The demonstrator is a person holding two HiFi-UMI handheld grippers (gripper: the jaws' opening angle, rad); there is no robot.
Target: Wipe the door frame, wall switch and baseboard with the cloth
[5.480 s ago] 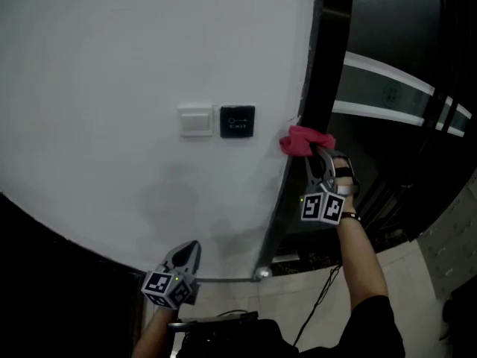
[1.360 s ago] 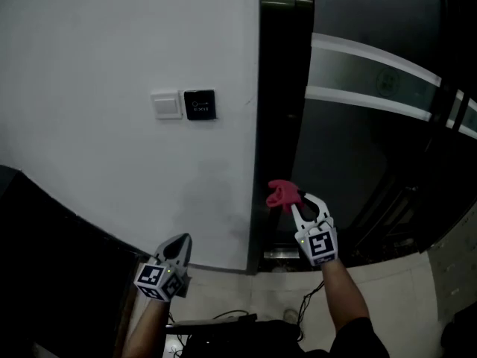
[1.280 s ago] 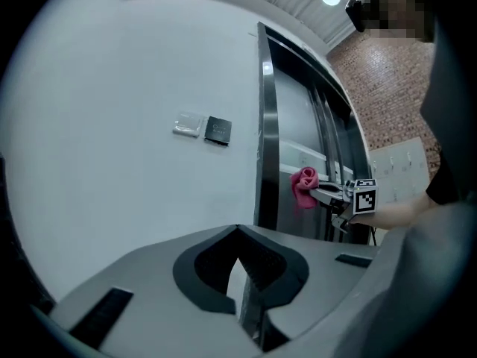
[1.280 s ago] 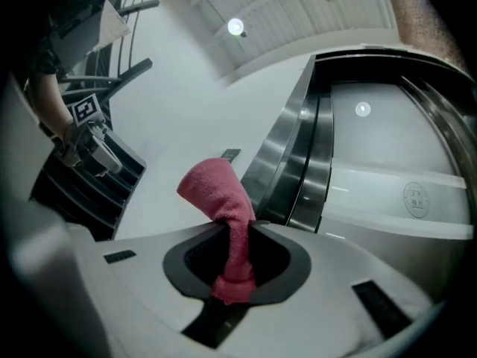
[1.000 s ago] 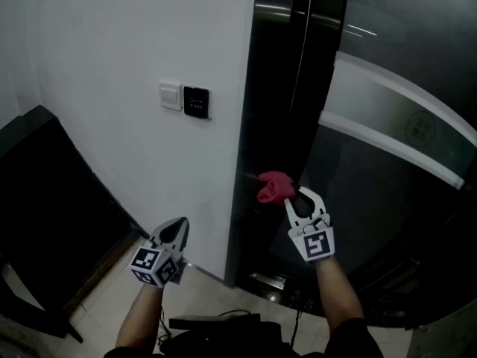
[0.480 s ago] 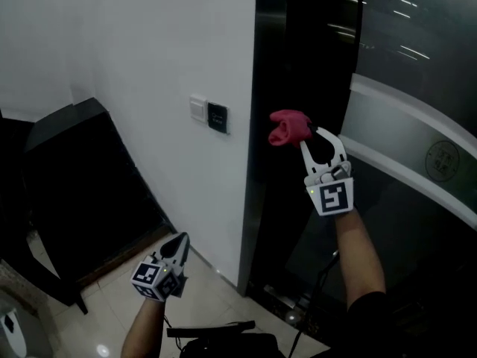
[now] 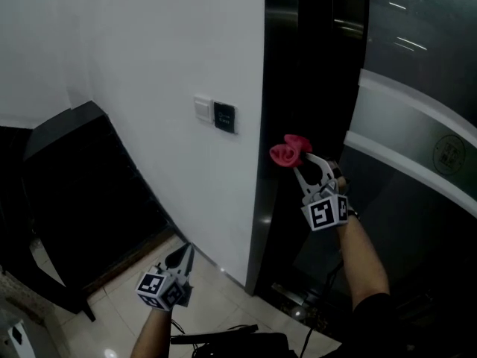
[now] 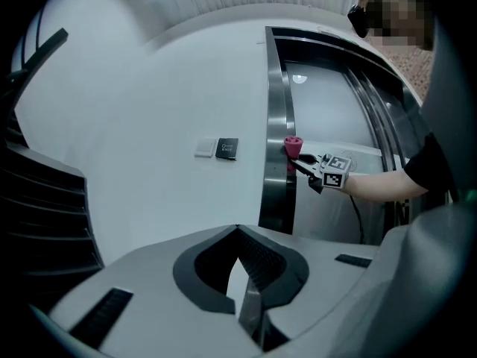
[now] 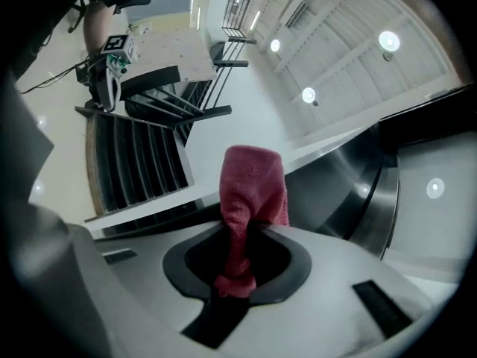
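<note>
My right gripper (image 7: 298, 162) is shut on a bunched pink cloth (image 7: 289, 152), held against the dark metal door frame (image 7: 276, 110) about mid-height. In the right gripper view the cloth (image 9: 250, 200) stands up from between the jaws. The white wall switch (image 7: 203, 109) and a black exit button (image 7: 224, 117) sit on the white wall left of the frame. My left gripper (image 7: 184, 256) hangs low near the floor, shut and empty; its jaws meet in the left gripper view (image 8: 240, 274). The baseboard strip (image 7: 216, 265) runs along the foot of the wall.
A black slatted bench or rack (image 7: 82, 192) stands against the wall at the left. Glass door panels with a white band (image 7: 410, 155) fill the right side. Pale floor tiles (image 7: 119, 312) lie below, with a dark object (image 7: 223, 341) at my feet.
The right gripper with the cloth dropped from high on the door frame to mid-height. The left gripper sank a little lower. The head view turned slightly.
</note>
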